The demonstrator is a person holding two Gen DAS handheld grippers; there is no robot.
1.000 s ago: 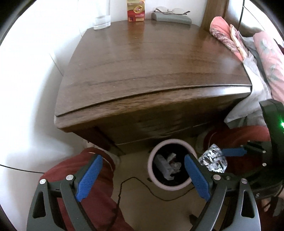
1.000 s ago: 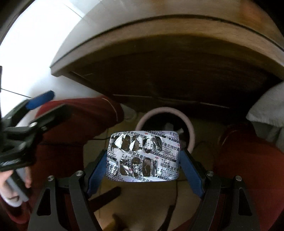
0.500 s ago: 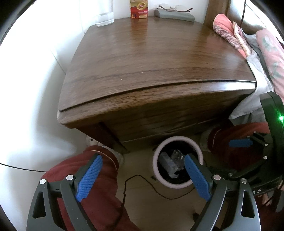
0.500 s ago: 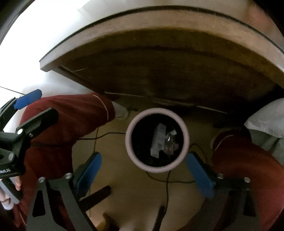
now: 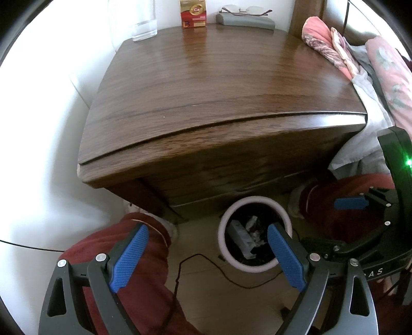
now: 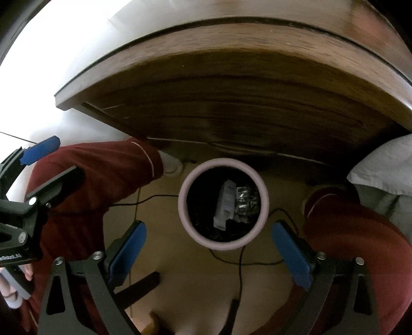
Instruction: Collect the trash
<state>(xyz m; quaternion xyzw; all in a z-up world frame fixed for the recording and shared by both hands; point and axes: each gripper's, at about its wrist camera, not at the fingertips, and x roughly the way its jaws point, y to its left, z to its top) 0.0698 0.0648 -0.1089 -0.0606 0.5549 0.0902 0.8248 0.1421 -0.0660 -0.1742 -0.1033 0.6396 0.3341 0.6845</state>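
So the big change from a second ago: the right gripper had the crumpled silver foil blister pack pinched between its blue pads, and now its jaws have just been opening and stand wide with nothing between them. The pack is down inside the round pink-rimmed waste bin on the floor, lying next to a white rectangular bit of packaging that was already in there. The bin sits right in front of the dark wooden bedside cabinet, between the person's two dark red trouser legs, with a thin black cable trailing across the floor by it. The left gripper looks the same as before, fingers spread wide and empty, hanging just off to the side of the bin. Up on the cabinet top nothing has shifted: clear drinking glass, small red and gold box and grey glasses case with spectacles on top are all along the back edge, and the pink floral bedding is bunched up on the right.
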